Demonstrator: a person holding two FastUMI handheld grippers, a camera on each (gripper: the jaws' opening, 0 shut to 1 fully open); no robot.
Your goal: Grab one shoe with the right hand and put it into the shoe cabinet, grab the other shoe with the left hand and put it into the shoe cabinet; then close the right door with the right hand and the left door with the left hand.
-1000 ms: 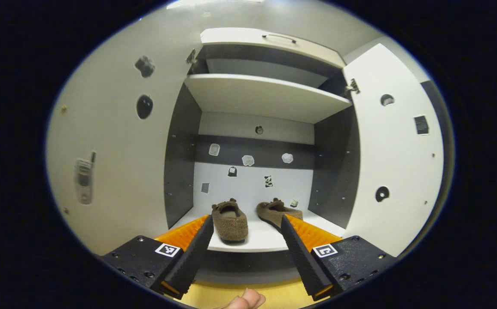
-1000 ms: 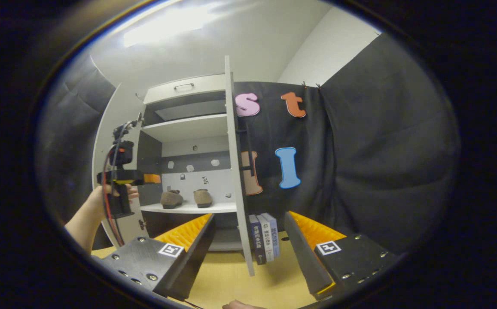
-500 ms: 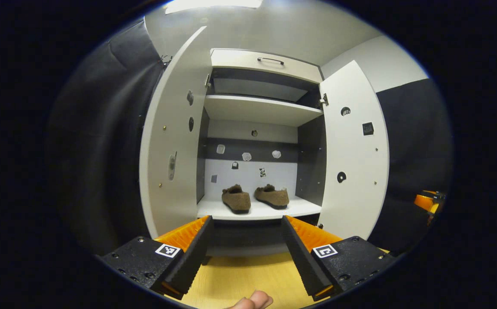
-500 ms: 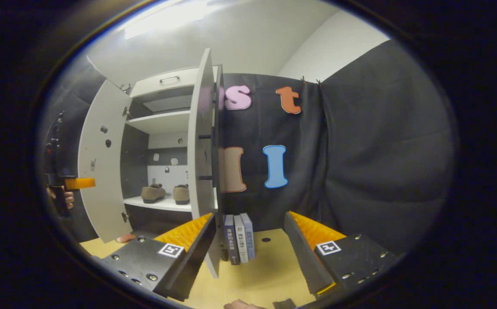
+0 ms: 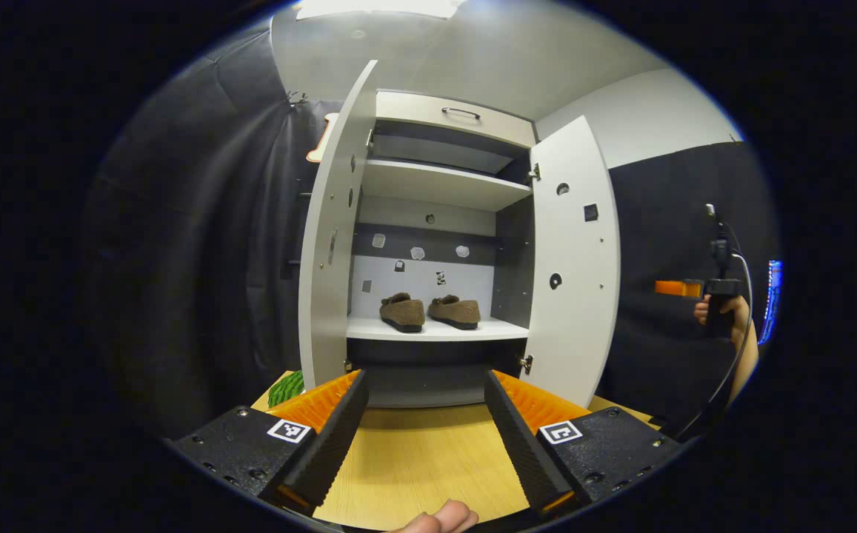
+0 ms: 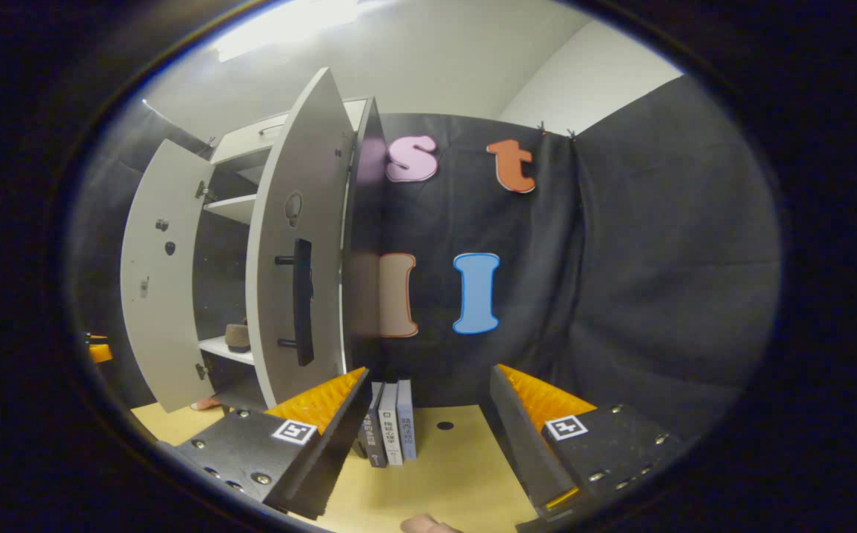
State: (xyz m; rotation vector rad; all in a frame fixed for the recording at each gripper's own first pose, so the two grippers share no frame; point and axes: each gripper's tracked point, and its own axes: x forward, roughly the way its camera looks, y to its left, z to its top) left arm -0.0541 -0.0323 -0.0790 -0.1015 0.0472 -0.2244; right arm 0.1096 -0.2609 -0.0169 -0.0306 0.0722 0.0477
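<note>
Shoes (image 5: 428, 311) on cabinet shelf (image 5: 435, 331)

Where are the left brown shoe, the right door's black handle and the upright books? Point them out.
left brown shoe (image 5: 402, 312), left gripper view, on its fuzzy upper.
right door's black handle (image 6: 302, 300), right gripper view, mid-bar.
upright books (image 6: 389, 422), right gripper view, middle spine.

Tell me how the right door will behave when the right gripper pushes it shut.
The right door is a flat hinged panel, so it probably stays stiff and swings rather than bends. It looks thin, so likely light to move. Its smooth face may let the open right gripper slide; the black handle seems a surer contact.
</note>
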